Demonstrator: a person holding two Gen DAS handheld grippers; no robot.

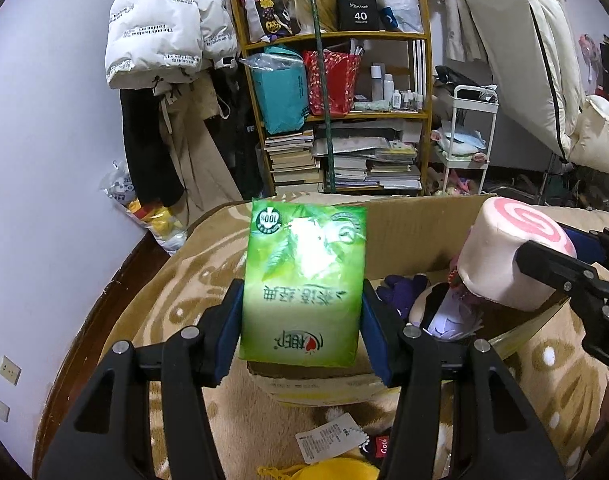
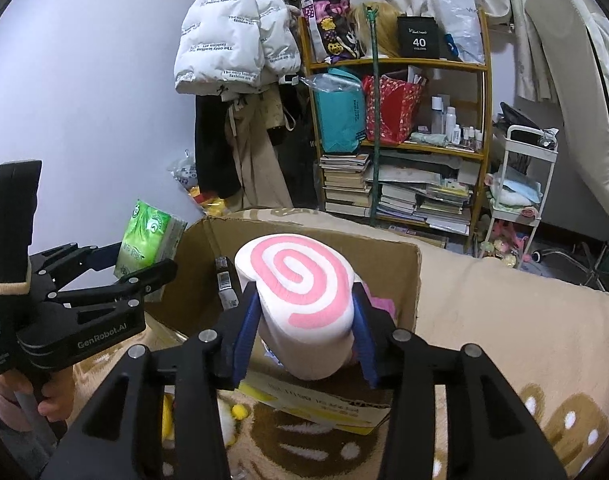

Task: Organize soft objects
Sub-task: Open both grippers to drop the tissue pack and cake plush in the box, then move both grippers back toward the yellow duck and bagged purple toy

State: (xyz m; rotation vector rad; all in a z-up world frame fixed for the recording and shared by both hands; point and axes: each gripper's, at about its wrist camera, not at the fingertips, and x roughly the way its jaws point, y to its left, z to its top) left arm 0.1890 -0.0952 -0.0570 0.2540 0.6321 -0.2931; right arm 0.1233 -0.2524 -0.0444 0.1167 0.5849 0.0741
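Left gripper: the left gripper (image 1: 302,320) pinches a green plastic pack of tissues (image 1: 304,284) between its blue pads (image 1: 230,328), one on each narrow side; the pack stands upright, its print upside down to that camera.
Where the pack is: lifted over the near left corner of the open brown cardboard box (image 1: 404,232), clear of the blanket beneath.
Right gripper: the right gripper (image 2: 306,328) clamps a pale pink roll-shaped plush with a pink spiral on its end (image 2: 300,284), the blue pads (image 2: 246,332) pressing its sides and denting it slightly.
Where the plush is: held over the box, spiral end facing away from the tool and tilted up, between the box's near and far walls.
The two tools: side by side, the left one just left of the box's corner in the right camera's view.
Inside the box: a dark purple soft toy (image 1: 400,286) and a white and black soft piece (image 1: 436,312) lie under and left of the plush.
Under everything: a beige fleece blanket with brown and white pattern (image 2: 504,320).
Near the left tool's base: a white paper tag (image 1: 326,438) and something yellow (image 1: 336,470) lie on the blanket.
Beyond the box: a wooden shelf with books and bags (image 1: 336,112), a white puffer jacket (image 1: 160,28) hanging to its left.
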